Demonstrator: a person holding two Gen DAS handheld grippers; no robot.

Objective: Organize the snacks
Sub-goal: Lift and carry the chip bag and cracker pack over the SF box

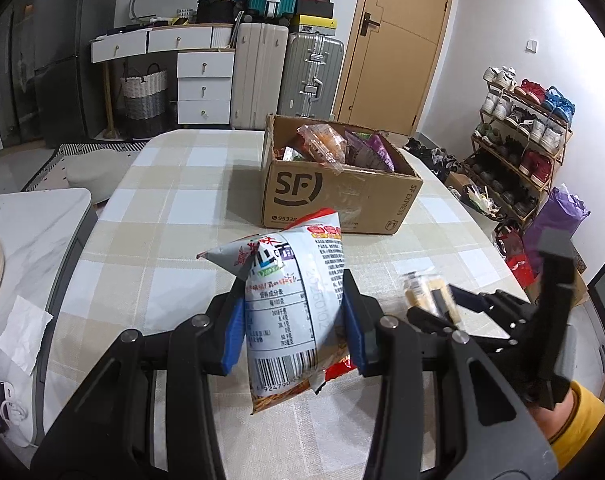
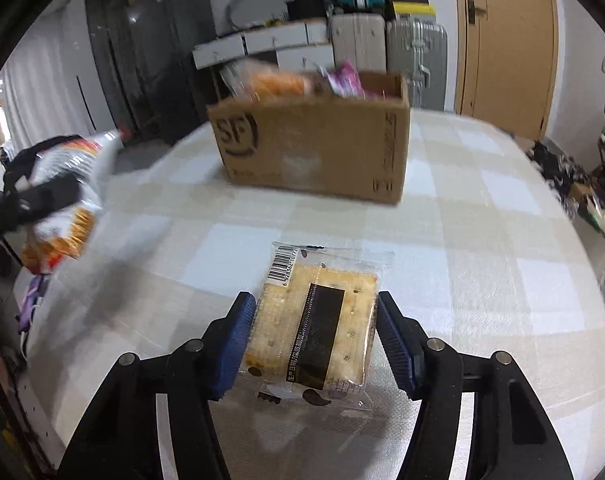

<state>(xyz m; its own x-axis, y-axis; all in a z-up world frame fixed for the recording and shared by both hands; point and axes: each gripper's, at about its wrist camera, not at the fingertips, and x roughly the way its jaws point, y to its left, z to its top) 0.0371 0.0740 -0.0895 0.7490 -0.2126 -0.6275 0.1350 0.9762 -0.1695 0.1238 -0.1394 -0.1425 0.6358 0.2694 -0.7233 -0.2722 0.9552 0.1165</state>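
Note:
My left gripper (image 1: 292, 312) is shut on a white and red snack bag (image 1: 290, 300) and holds it above the checked table. My right gripper (image 2: 314, 332) is shut on a clear cracker pack (image 2: 314, 320) with a black label, also off the table. An open SF cardboard box (image 1: 334, 196) stands on the far half of the table with several snack packs inside; it also shows in the right wrist view (image 2: 314, 148). In the left wrist view the right gripper (image 1: 438, 300) with the cracker pack (image 1: 416, 288) is to the right. In the right wrist view the snack bag (image 2: 66, 192) is at far left.
The table (image 1: 174, 208) carries a beige and white checked cloth. Suitcases (image 1: 286, 68), white drawers (image 1: 202, 80) and a door stand behind it. A shoe rack (image 1: 518, 140) is at the right. A white side surface (image 1: 26, 240) with a tissue is at the left.

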